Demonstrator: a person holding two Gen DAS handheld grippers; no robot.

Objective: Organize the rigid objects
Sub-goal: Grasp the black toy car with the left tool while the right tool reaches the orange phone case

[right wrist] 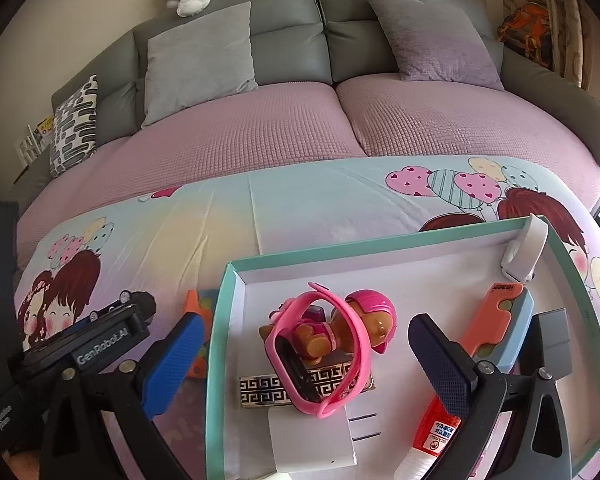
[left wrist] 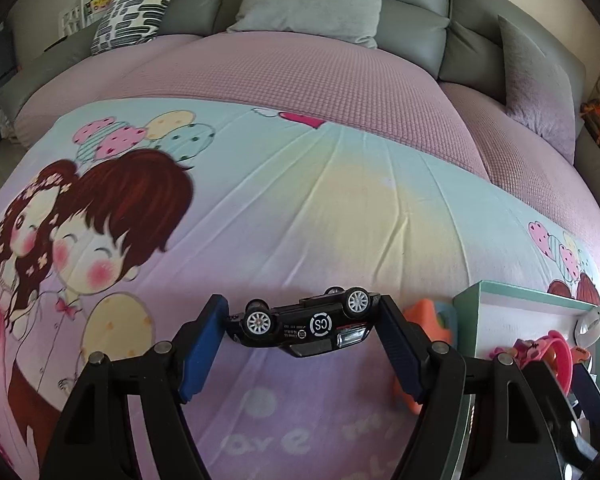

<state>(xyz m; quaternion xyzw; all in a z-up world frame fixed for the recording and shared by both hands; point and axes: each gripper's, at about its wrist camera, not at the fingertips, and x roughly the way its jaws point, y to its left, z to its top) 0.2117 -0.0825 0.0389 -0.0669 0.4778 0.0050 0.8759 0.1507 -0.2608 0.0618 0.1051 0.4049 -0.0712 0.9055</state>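
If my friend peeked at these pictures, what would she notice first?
Probably the black toy car, flipped wheels-up and pinched between the blue pads of the left hand-held gripper above the cartoon blanket. Next, the bright pink watch band looped over a pink-helmeted puppy toy in the teal-rimmed box, under the open right hand-held gripper.

1. Surface is a cartoon-print sheet [right wrist: 308, 208] with a hugging couple and balloons, spread beside a pink waffle sofa cover [right wrist: 260, 128].
2. Sitting right on it: a teal-rimmed white tray [right wrist: 216, 344].
3. An orange toy [left wrist: 424, 316] lies just beside the tray's left wall.
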